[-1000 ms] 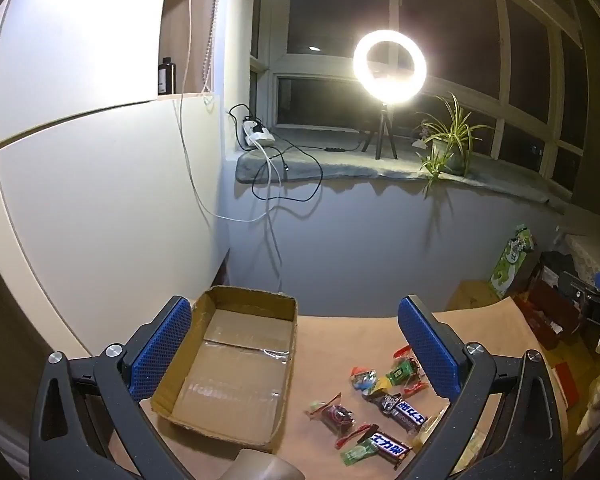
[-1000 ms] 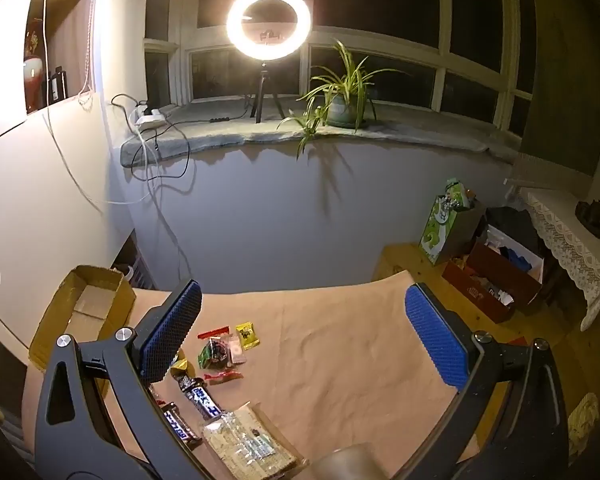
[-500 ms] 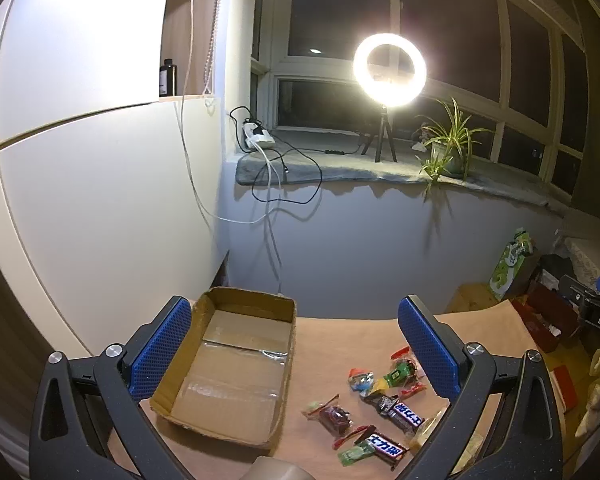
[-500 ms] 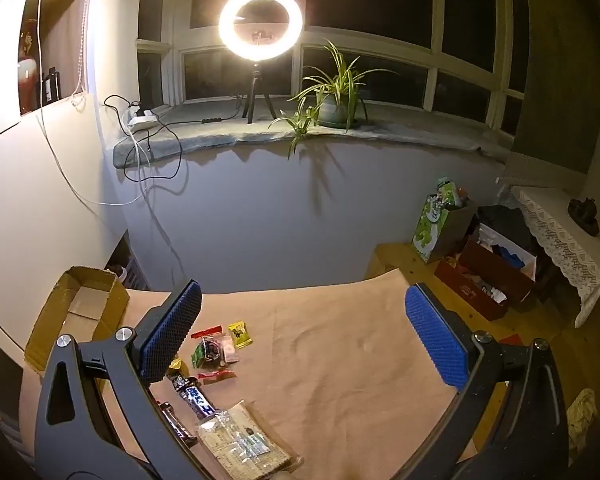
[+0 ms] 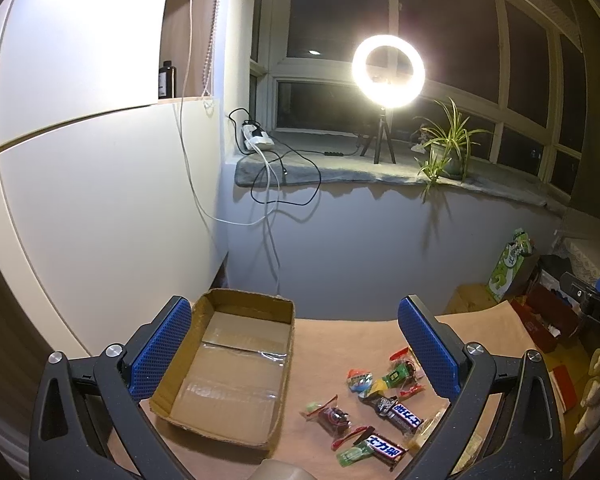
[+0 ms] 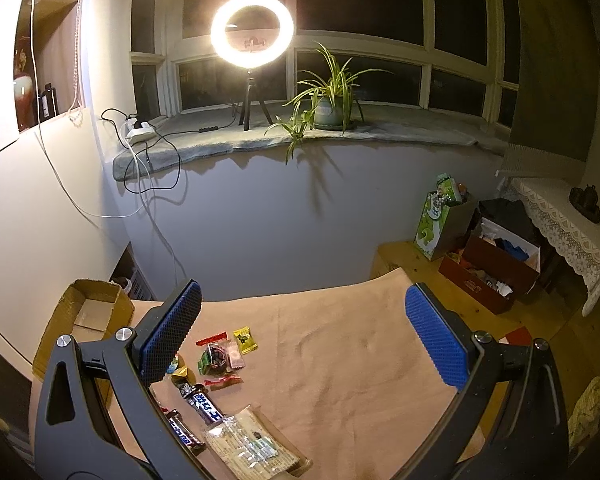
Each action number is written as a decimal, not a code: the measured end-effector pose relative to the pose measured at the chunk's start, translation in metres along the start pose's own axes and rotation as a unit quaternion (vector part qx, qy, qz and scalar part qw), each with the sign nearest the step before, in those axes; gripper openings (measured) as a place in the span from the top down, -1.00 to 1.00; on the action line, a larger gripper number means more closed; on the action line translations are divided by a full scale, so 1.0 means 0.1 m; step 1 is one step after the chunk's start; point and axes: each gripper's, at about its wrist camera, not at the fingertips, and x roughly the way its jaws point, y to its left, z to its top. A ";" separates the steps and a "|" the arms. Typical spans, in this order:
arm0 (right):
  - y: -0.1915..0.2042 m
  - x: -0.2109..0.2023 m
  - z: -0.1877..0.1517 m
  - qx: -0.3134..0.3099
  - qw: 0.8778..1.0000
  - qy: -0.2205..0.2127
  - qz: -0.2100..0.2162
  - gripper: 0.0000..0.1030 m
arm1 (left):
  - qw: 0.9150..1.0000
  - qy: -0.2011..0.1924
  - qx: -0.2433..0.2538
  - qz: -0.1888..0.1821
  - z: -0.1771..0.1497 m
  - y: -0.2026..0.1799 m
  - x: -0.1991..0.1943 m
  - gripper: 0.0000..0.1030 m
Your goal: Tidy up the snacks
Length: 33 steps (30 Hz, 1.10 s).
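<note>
An empty open cardboard box sits at the table's left end; it also shows in the right wrist view. Several wrapped snacks lie to its right: two Snickers bars, a dark red sweet, a green packet, a yellow sweet and a clear cracker pack. My left gripper is open and empty, held above the box and snacks. My right gripper is open and empty above the brown tablecloth.
A ring light, a potted plant and a power strip with cables stand on the windowsill. A green bag and boxes of clutter sit on the floor at the right. A white wall stands left of the box.
Both grippers have risen and tilted slightly; the snacks and box have shifted a little lower in both views. Nothing was grasped or moved.
</note>
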 end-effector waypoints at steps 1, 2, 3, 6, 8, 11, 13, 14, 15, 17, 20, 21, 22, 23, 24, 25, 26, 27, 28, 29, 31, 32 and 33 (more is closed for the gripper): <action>0.00 0.00 0.00 0.000 1.000 -0.001 0.000 -1.00 | 1.000 -0.001 0.000 0.000 0.00 0.00 0.00 -0.99; 0.02 -0.01 0.00 -0.002 1.000 -0.004 -0.001 -1.00 | 1.000 -0.001 -0.001 0.001 0.00 0.00 -0.01 -0.99; 0.02 -0.01 0.00 -0.003 1.000 -0.007 -0.001 -1.00 | 1.000 -0.001 0.000 0.001 0.01 0.00 -0.01 -0.99; 0.04 -0.03 0.00 -0.006 1.000 -0.011 0.001 -1.00 | 1.000 -0.002 -0.001 0.001 0.01 0.00 -0.02 -0.99; 0.05 -0.04 0.00 -0.008 1.000 -0.014 0.002 -1.00 | 1.000 -0.004 -0.001 0.000 0.01 0.00 -0.03 -0.99; 0.06 -0.06 -0.01 -0.010 1.000 -0.017 0.003 -1.00 | 1.000 -0.004 -0.001 -0.001 0.01 0.00 -0.04 -0.99; 0.07 -0.06 -0.01 -0.009 1.000 -0.018 0.004 -1.00 | 1.000 -0.003 0.000 -0.001 0.02 0.00 -0.04 -0.99; 0.07 -0.07 0.00 -0.009 1.000 -0.017 0.004 -1.00 | 1.000 -0.003 0.000 -0.002 0.01 0.00 -0.03 -0.99; 0.07 -0.07 -0.02 -0.009 1.000 -0.017 0.004 -1.00 | 1.000 -0.003 0.000 -0.002 0.01 0.00 -0.03 -0.99; 0.07 -0.07 -0.02 -0.010 1.000 -0.015 0.004 -1.00 | 1.000 -0.002 -0.001 -0.003 0.01 0.00 -0.02 -0.99; 0.07 -0.06 -0.01 -0.010 1.000 -0.009 0.003 -1.00 | 1.000 -0.001 0.000 -0.006 0.01 -0.02 -0.02 -0.99; 0.07 -0.05 -0.01 -0.010 1.000 -0.008 0.002 -1.00 | 1.000 0.000 0.001 -0.007 0.01 -0.02 -0.01 -0.99; 0.07 -0.05 -0.02 -0.009 1.000 -0.006 0.002 -1.00 | 1.000 0.000 0.002 -0.008 0.01 -0.03 -0.01 -0.99; 0.06 -0.05 -0.02 -0.009 1.000 -0.004 0.001 -1.00 | 1.000 0.000 0.002 -0.008 0.01 -0.03 -0.01 -0.99; 0.06 -0.04 -0.02 -0.009 1.000 -0.003 0.001 -1.00 | 1.000 0.000 0.002 -0.009 0.01 -0.03 -0.01 -0.99; 0.06 -0.03 -0.02 -0.009 1.000 -0.002 0.001 -1.00 | 1.000 0.000 0.002 -0.009 0.01 -0.03 -0.01 -0.99; 0.07 -0.03 -0.02 -0.009 1.000 -0.001 0.000 -1.00 | 1.000 0.000 0.002 -0.010 0.00 -0.03 -0.02 -0.99; 0.06 -0.02 -0.02 -0.008 1.000 -0.001 0.001 -1.00 | 1.000 0.000 0.002 -0.009 0.00 -0.03 -0.02 -0.99; 0.06 -0.02 -0.02 -0.008 1.000 -0.001 0.001 -1.00 | 1.000 0.000 0.002 -0.009 0.00 -0.03 -0.02 -0.99; 0.06 -0.02 -0.02 -0.009 1.000 -0.001 0.000 -1.00 | 1.000 0.000 0.002 -0.009 0.00 -0.02 -0.02 -0.99; 0.06 -0.02 -0.02 -0.009 1.000 -0.001 0.002 -1.00 | 1.000 0.000 0.002 -0.009 0.00 -0.02 -0.02 -0.99; 0.05 -0.02 -0.03 -0.010 1.000 0.000 0.003 -1.00 | 1.000 0.000 0.001 -0.009 0.00 -0.02 -0.02 -0.99; 0.05 -0.01 -0.02 -0.011 1.000 0.001 0.003 -1.00 | 1.000 0.000 0.002 -0.008 0.00 -0.01 -0.02 -0.99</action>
